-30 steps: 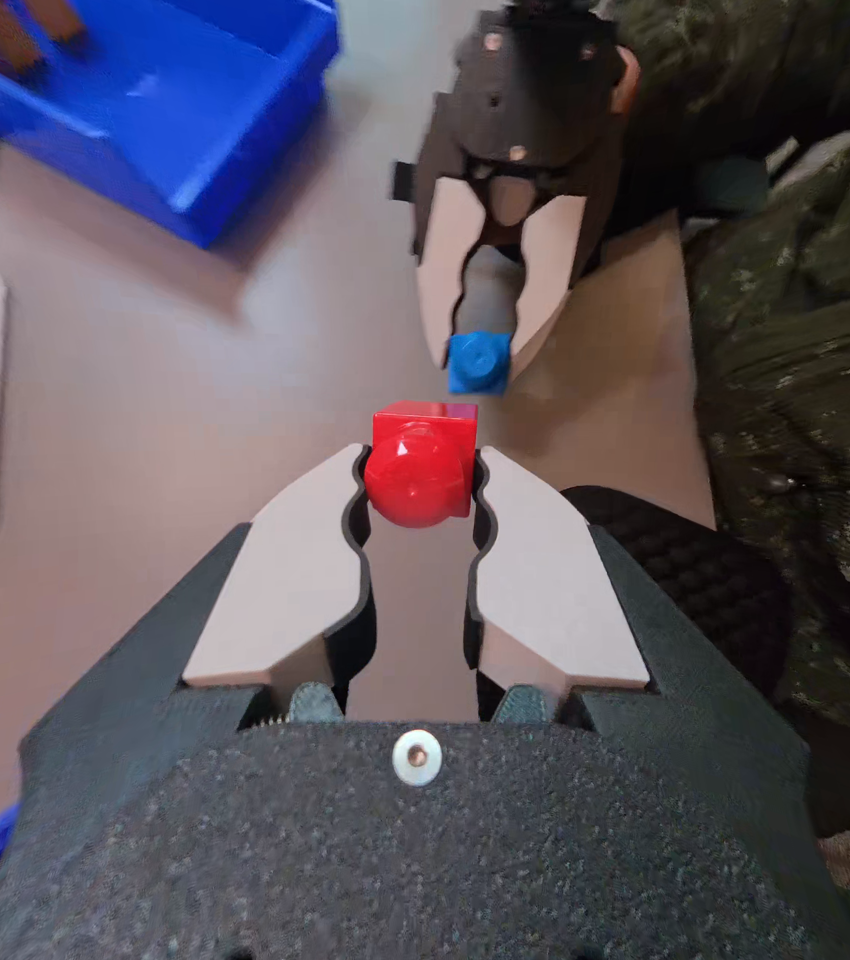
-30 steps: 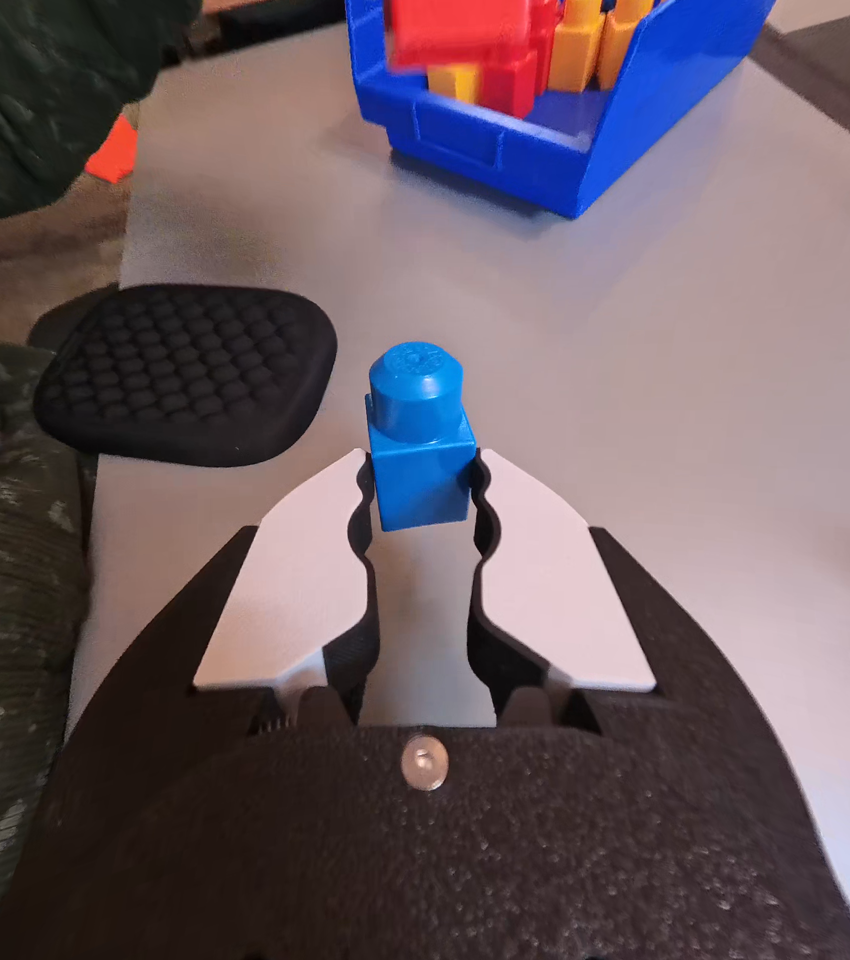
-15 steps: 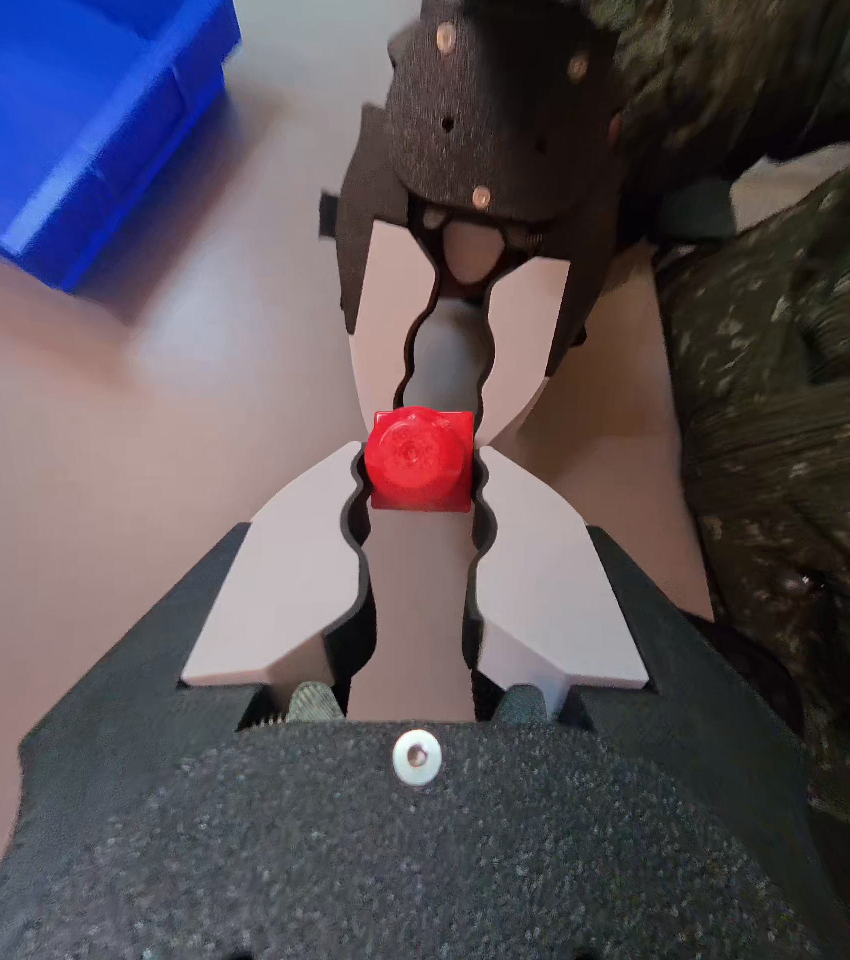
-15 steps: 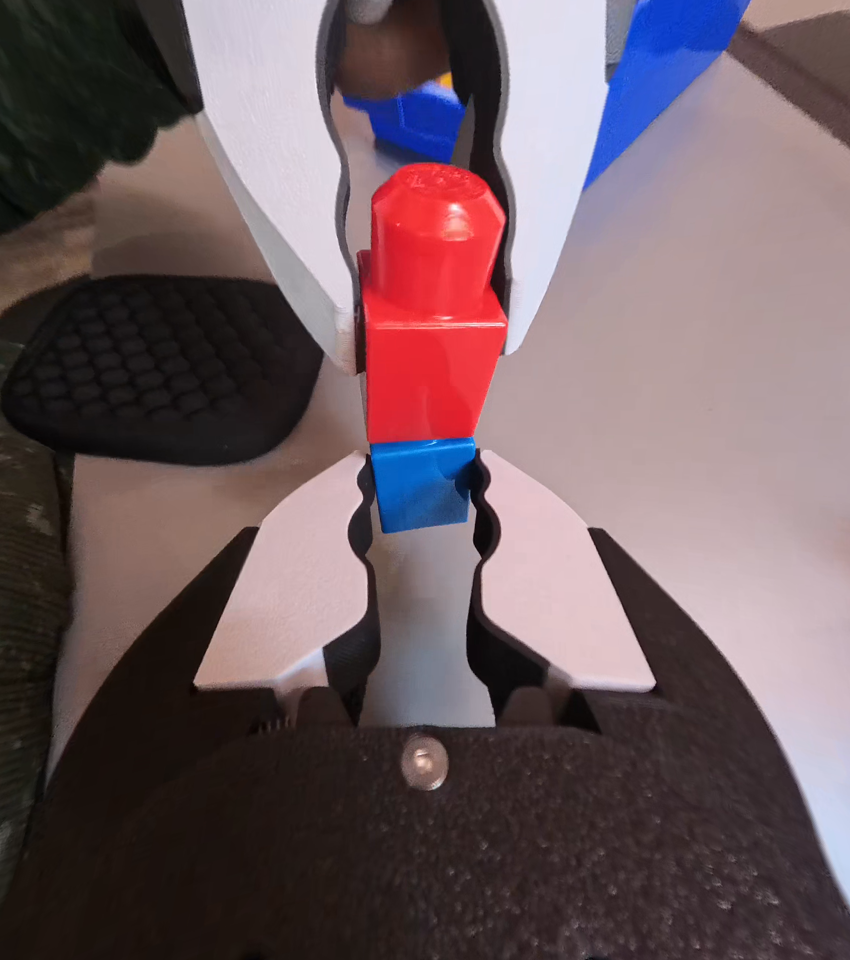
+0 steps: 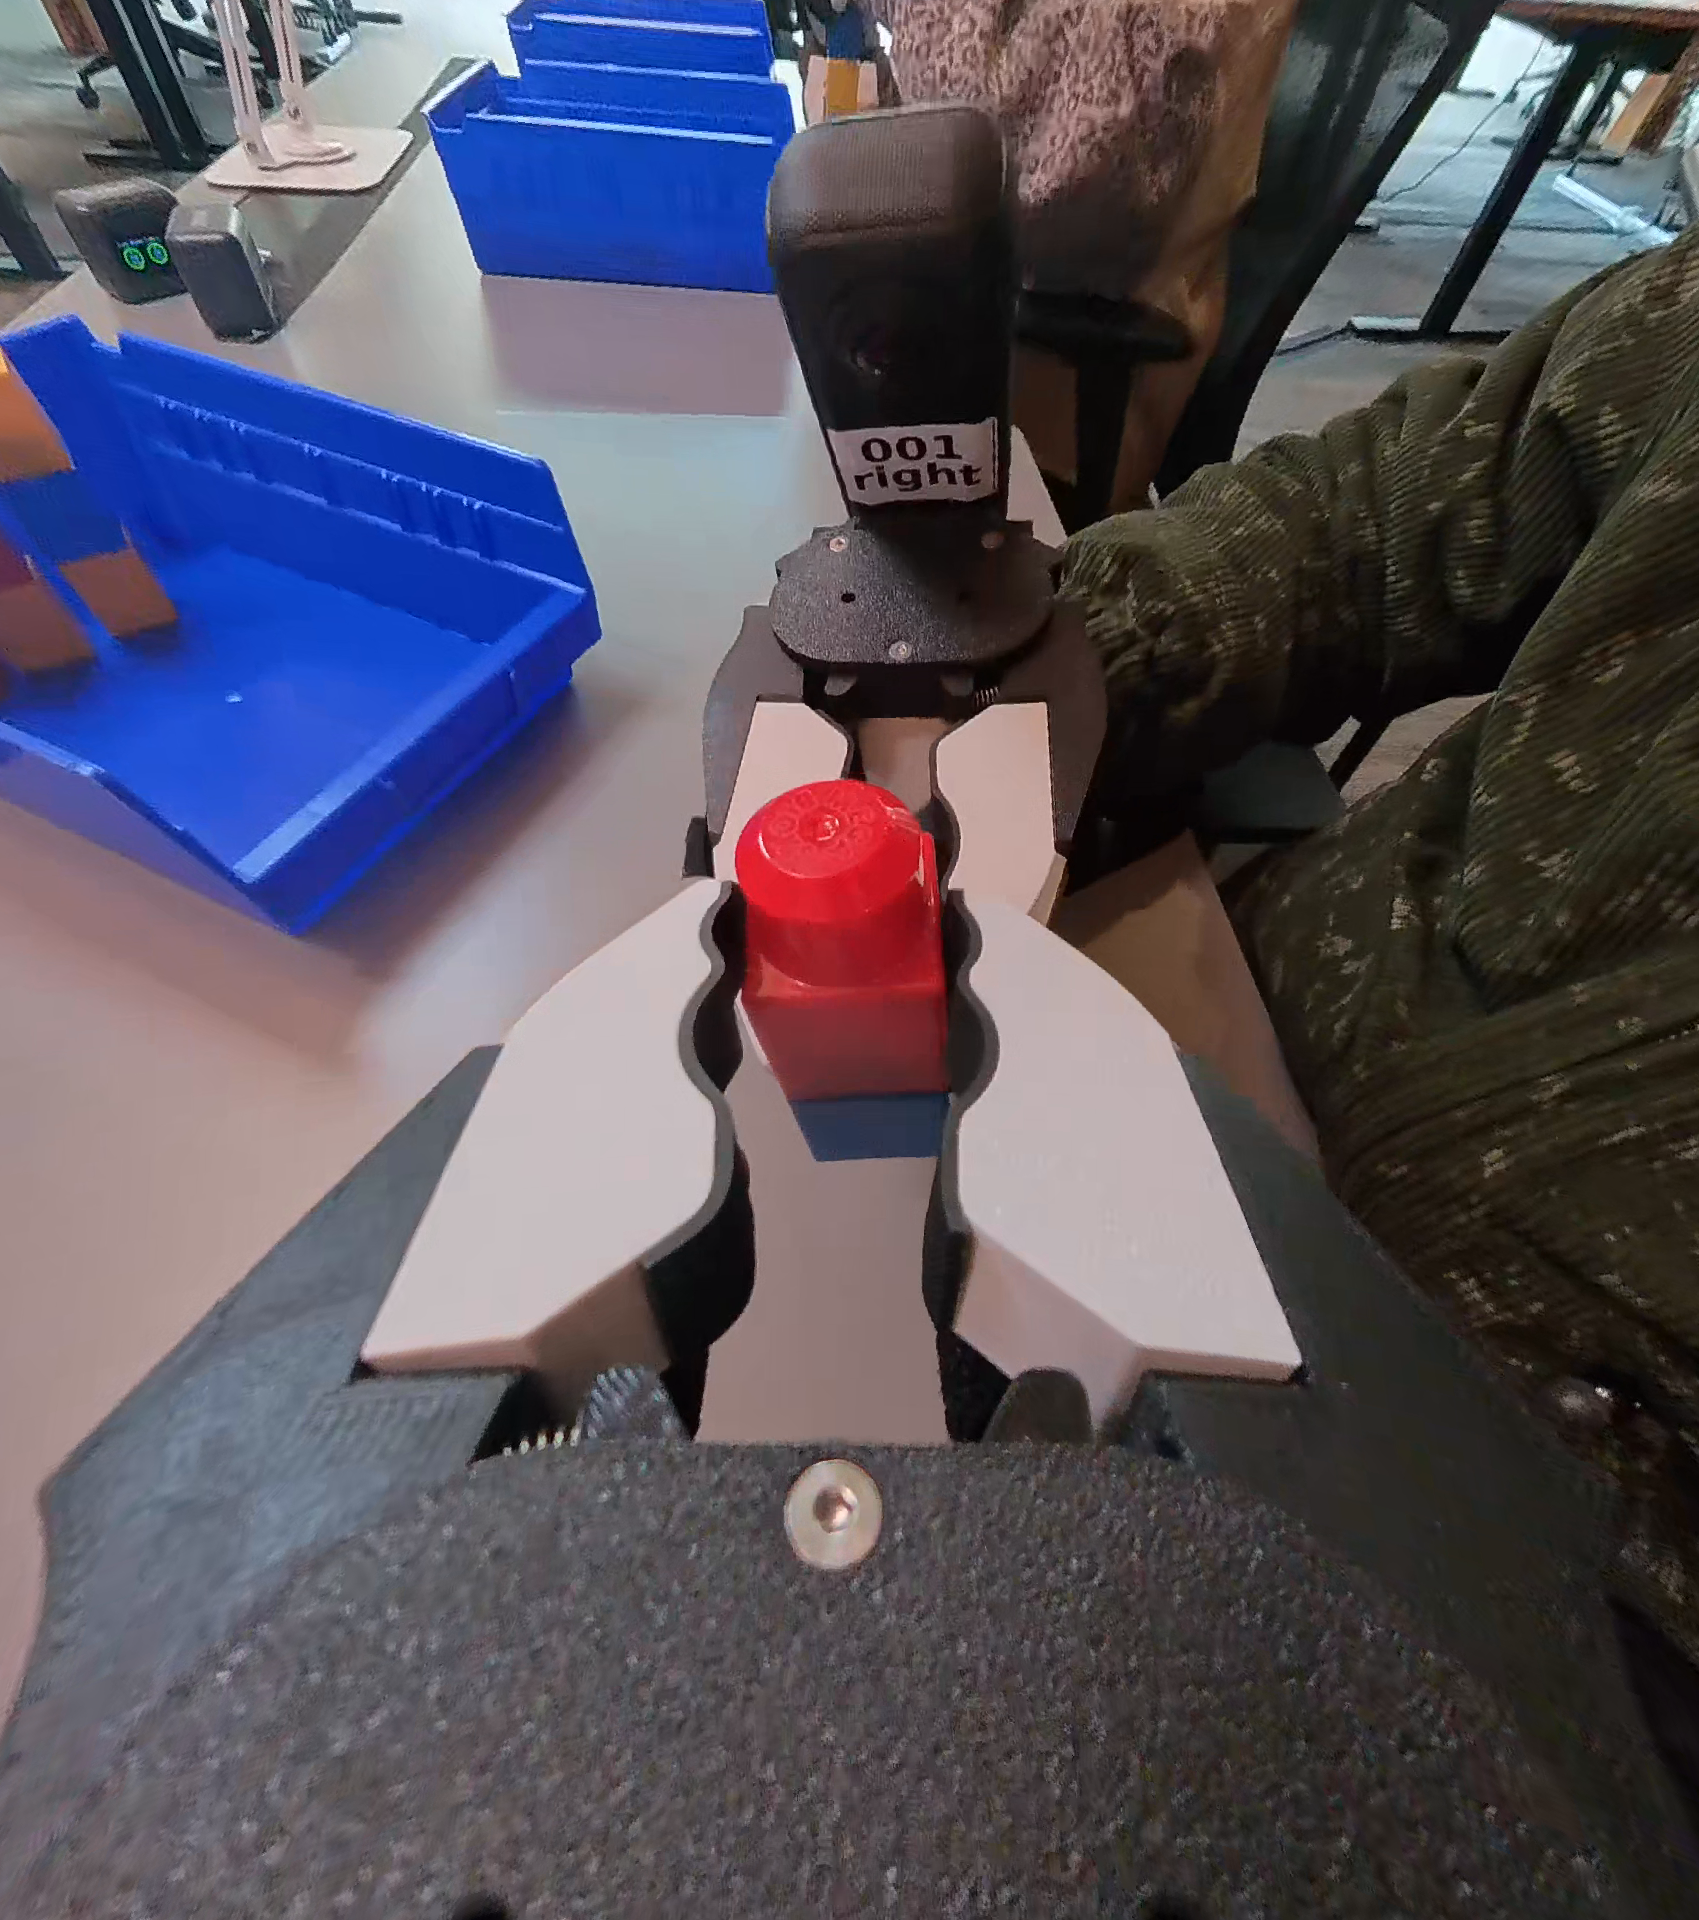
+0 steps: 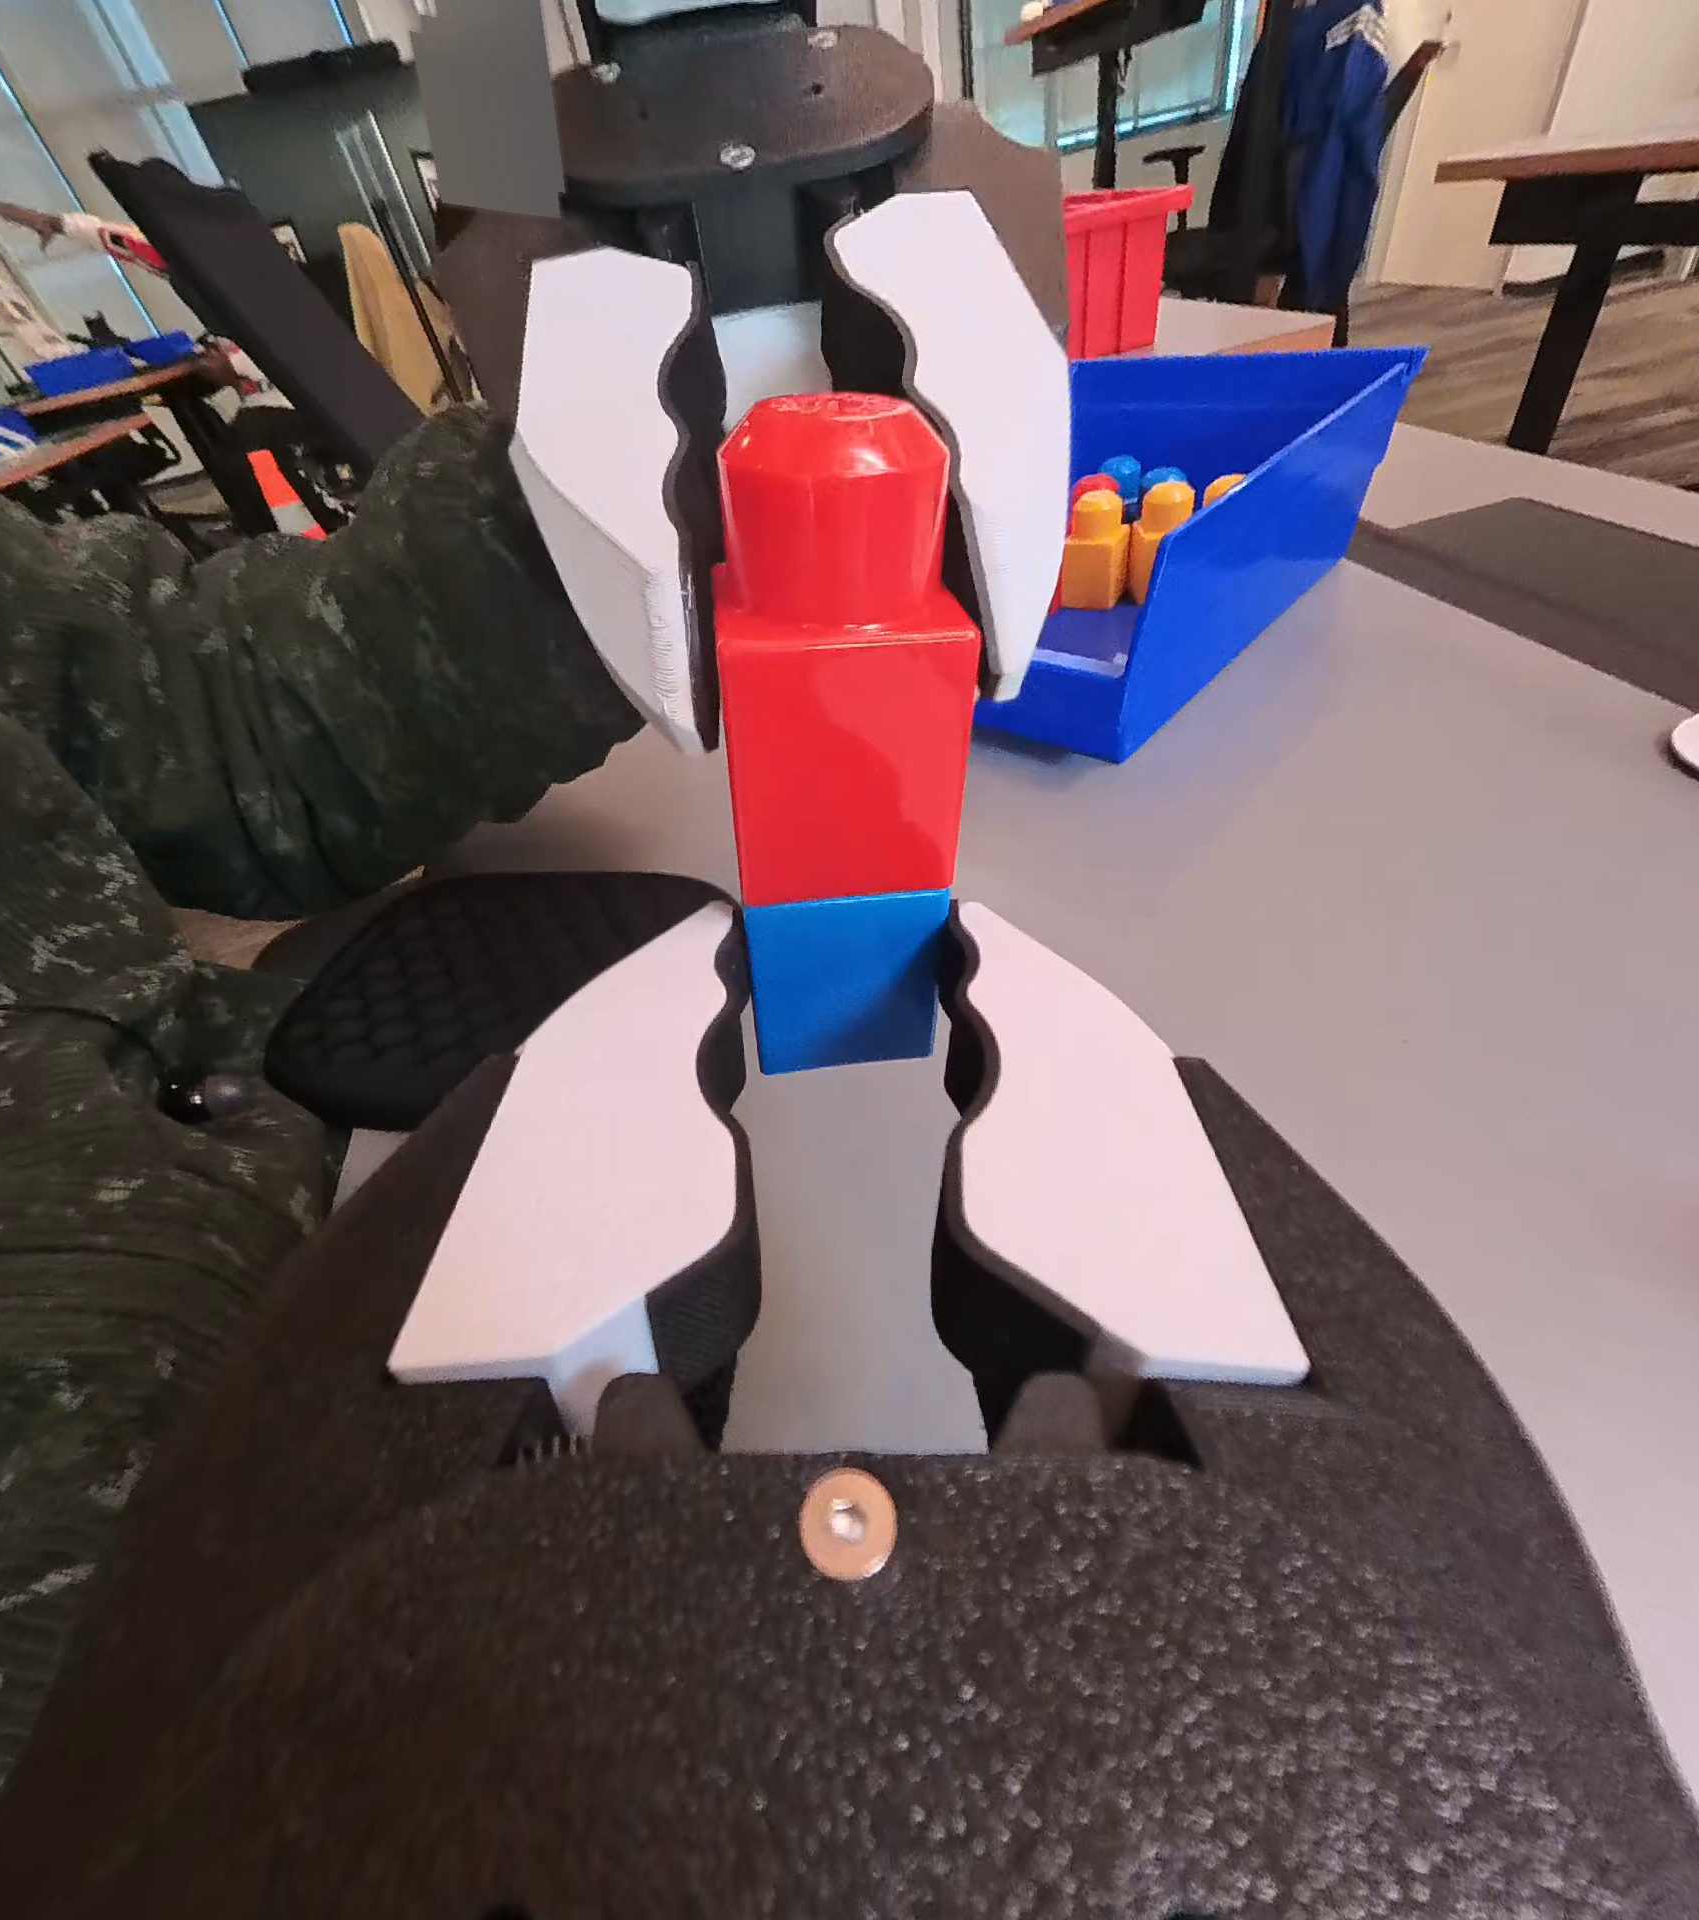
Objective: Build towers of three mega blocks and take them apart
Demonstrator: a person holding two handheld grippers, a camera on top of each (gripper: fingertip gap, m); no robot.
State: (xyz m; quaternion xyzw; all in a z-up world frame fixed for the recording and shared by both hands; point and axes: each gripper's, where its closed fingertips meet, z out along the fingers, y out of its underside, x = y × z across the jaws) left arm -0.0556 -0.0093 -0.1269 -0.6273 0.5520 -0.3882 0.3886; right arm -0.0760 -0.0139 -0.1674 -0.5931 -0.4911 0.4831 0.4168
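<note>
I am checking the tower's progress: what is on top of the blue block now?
A red block sits on the blue block, edges flush. The blue block's stud is covered by it. Nothing sits on the red block.

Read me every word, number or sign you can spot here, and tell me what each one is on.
White label on the black handle: printed writing, legible, but I don't repeat label text.
Red block, top of its stud: raised marking, too small to read.
Small dark device, far left: two green lit symbols, too small to read.
Nothing else readable in either view.
</note>
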